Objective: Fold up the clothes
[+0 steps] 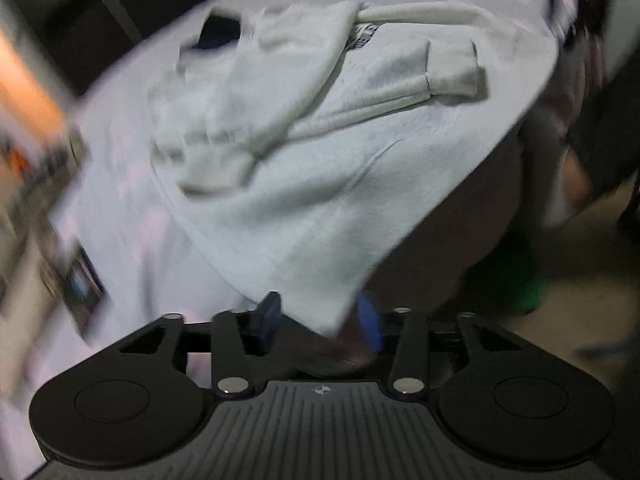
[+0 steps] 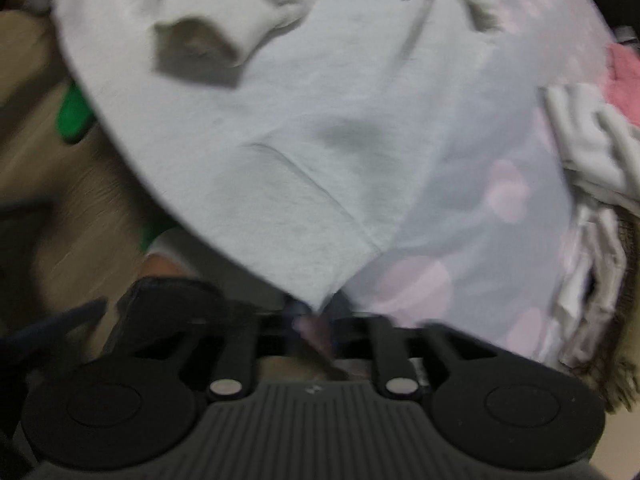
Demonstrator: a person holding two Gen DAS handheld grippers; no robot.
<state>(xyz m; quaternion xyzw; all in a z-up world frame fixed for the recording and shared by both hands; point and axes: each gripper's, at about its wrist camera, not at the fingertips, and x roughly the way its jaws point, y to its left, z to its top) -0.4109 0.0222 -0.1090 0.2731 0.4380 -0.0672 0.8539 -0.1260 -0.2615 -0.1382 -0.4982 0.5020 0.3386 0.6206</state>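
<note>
Two tongs work the pale grey sweatshirt [image 1: 320, 184] on the bed [image 1: 120, 240]: left gripper [image 1: 320, 320] gapes around its hem corner, right gripper [image 2: 316, 312] seems pinched on another, so both should lift evenly, keeping the hem tight.

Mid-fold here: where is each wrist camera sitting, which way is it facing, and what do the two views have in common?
Left wrist: sits behind the left gripper, looks forward over the grey sweatshirt on the bed; its blue fingers show, spread, hem between them.
Right wrist: sits behind the right gripper, looks over the same garment's hem; fingertips blurred, fabric corner meets them.
Shared: the sweatshirt, its cuffed sleeve, the floral sheet. Both blurred.
</note>
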